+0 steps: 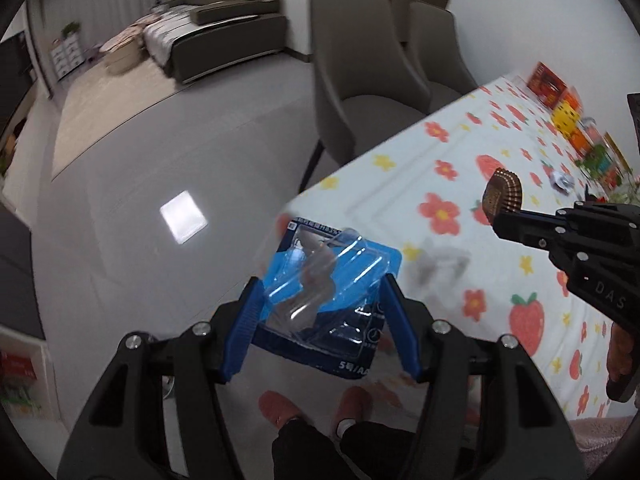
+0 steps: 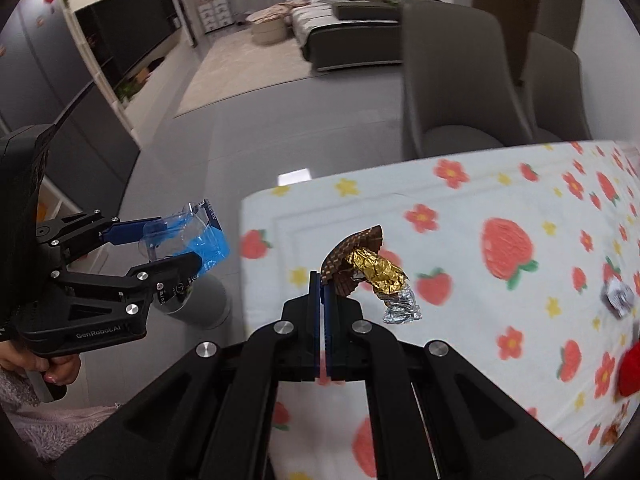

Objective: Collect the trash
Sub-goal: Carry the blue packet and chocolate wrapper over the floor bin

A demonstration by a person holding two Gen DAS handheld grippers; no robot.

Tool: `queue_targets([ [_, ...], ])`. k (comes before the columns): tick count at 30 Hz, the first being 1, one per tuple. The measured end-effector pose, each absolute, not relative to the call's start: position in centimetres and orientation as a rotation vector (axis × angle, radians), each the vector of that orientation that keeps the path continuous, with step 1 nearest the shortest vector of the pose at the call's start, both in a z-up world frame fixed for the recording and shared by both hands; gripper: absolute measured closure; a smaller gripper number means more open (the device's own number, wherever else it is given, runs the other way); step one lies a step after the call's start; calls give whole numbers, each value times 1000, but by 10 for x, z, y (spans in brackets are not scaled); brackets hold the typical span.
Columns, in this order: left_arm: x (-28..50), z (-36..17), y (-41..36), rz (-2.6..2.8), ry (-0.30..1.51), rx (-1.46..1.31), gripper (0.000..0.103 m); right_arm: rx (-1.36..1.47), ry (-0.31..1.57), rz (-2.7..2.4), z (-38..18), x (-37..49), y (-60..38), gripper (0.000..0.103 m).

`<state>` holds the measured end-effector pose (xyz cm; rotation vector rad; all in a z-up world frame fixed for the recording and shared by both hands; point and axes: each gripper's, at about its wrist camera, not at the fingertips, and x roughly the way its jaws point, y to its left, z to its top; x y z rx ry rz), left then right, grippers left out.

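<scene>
My left gripper (image 1: 320, 292) is shut on a blue and clear plastic blister pack (image 1: 328, 276) and holds it in the air off the table's corner, above the floor. It also shows in the right wrist view (image 2: 188, 256) with the pack (image 2: 200, 236). My right gripper (image 2: 323, 280) is shut on a brown paper candy cup with gold and silver foil (image 2: 372, 268), held above the flowered tablecloth (image 2: 500, 200). In the left wrist view the right gripper (image 1: 500, 220) holds the cup (image 1: 502, 192) over the table.
A crumpled silver wrapper (image 2: 618, 298) lies on the cloth at the right, beside a red object (image 2: 628, 368). Colourful boxes (image 1: 560, 100) stand at the table's far end. Two grey chairs (image 1: 360, 68) stand by the table. A grey round bin (image 2: 204, 308) stands on the floor below the left gripper.
</scene>
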<state>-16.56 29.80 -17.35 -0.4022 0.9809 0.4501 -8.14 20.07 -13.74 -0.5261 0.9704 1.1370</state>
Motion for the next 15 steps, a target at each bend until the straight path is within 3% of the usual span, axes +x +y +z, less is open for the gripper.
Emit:
queue_targets([
  [15, -461, -231, 468, 966, 971, -768, 43, -800, 956, 1623, -198, -344, 443, 102],
])
